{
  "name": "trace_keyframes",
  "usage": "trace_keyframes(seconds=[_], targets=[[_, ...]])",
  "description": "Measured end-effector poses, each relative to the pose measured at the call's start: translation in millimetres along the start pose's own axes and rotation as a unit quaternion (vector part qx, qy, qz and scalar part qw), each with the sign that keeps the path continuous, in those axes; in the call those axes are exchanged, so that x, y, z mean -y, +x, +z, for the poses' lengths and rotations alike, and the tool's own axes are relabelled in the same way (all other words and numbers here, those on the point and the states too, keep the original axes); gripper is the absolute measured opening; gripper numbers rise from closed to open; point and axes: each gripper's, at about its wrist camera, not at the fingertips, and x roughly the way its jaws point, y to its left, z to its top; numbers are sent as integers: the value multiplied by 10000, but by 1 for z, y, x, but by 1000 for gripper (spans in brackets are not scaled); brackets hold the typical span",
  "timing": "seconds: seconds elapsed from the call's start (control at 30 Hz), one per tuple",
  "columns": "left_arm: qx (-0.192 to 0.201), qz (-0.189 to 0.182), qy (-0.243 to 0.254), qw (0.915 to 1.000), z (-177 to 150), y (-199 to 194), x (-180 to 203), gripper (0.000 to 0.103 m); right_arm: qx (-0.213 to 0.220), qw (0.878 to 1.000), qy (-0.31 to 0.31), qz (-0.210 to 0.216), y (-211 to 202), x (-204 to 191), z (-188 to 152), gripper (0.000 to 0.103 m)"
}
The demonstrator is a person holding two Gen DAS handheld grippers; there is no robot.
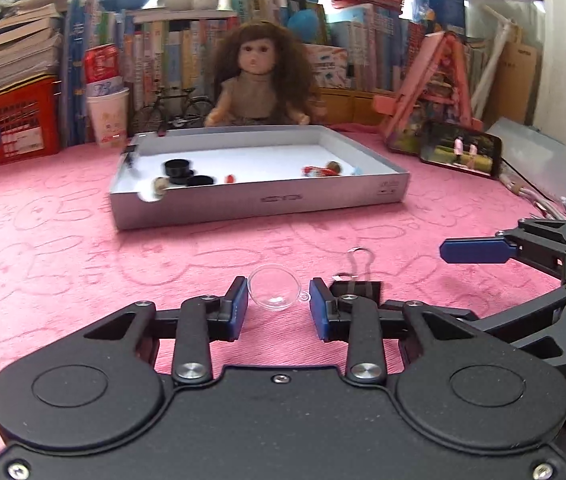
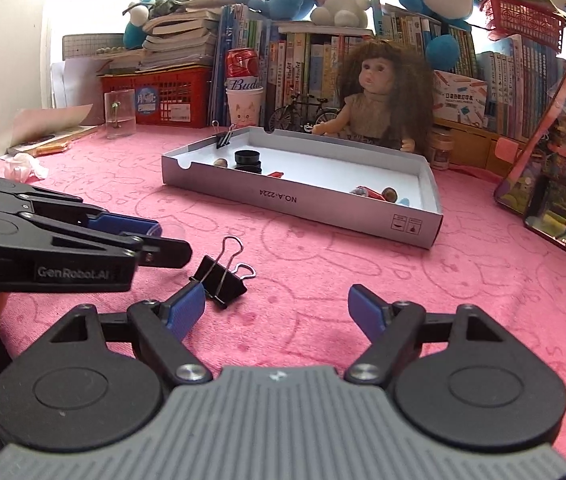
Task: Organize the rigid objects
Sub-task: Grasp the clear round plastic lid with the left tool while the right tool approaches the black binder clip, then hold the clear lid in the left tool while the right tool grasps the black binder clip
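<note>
A pink fleecy cloth (image 2: 323, 264) stamped with rabbit outlines covers the tabletop, before a wall of books. The shallow grey cardboard tray (image 1: 259, 200) holds black round caps (image 1: 181, 170), a small clip on its rim and little red pieces. The left gripper (image 1: 279, 302) has its jaws narrowed around a clear plastic half-dome (image 1: 273, 288); whether the pads press it I cannot tell. The black binder clip (image 2: 219, 278) lies just beside, wire handles pointing towards the tray. The right gripper (image 2: 277, 312) stands wide and empty.
</note>
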Motion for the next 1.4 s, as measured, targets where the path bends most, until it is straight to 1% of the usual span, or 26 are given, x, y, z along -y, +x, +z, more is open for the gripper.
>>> trace_keyframes(seconds=[0.17, 0.27, 0.37, 0.43, 0.5, 0.6, 0.7, 0.73, 0.83, 0.93, 0.97, 1.1, 1.33, 1.4], targets=[[-67, -229, -6, 9997, 2, 10, 16, 31, -80, 9997, 204, -131, -4, 12, -5, 87], [-36, -276, -2, 9996, 2, 12, 25, 31, -131, 9990, 404, -142, -4, 19, -8, 87], [-5, -203, 13, 9998, 1, 11, 26, 32, -123, 9983, 564, -109, -6, 22, -11, 87], [-14, -134, 8, 9999, 0, 9, 22, 32, -132, 9986, 486, -153, -6, 20, -12, 88], [-27, -57, -36, 10000, -1, 7, 15, 32, -150, 9989, 340, -294, -4, 18, -12, 88], [2, 109, -56, 9999, -3, 3, 8, 32, -156, 9983, 373, -431, -1, 21, -10, 88], [30, 249, -92, 9996, -5, 0, 3, 32, -130, 9964, 270, -792, 5, 24, -8, 88], [45, 296, -96, 9995, -5, 0, 3, 32, -143, 9956, 325, -866, 7, 26, -7, 88], [91, 443, -73, 9989, -7, -2, 3, 32, -169, 9947, 720, -711, 6, 34, -4, 88], [93, 506, -107, 9986, -8, -2, 3, 32, -50, 9944, 1023, -260, 1, 37, -5, 88], [88, 525, -117, 9985, -8, -1, 3, 32, -19, 9940, 1074, -189, 0, 35, -4, 88], [96, 595, -165, 9980, -9, -1, 4, 32, -56, 9954, 938, -202, 7, 25, 1, 88], [116, 617, -183, 9979, -10, -1, 5, 33, -240, 9972, 559, -439, 20, 4, 4, 88], [118, 617, -188, 9978, -10, 0, 5, 33, -237, 9972, 542, -459, 20, 3, 4, 85]])
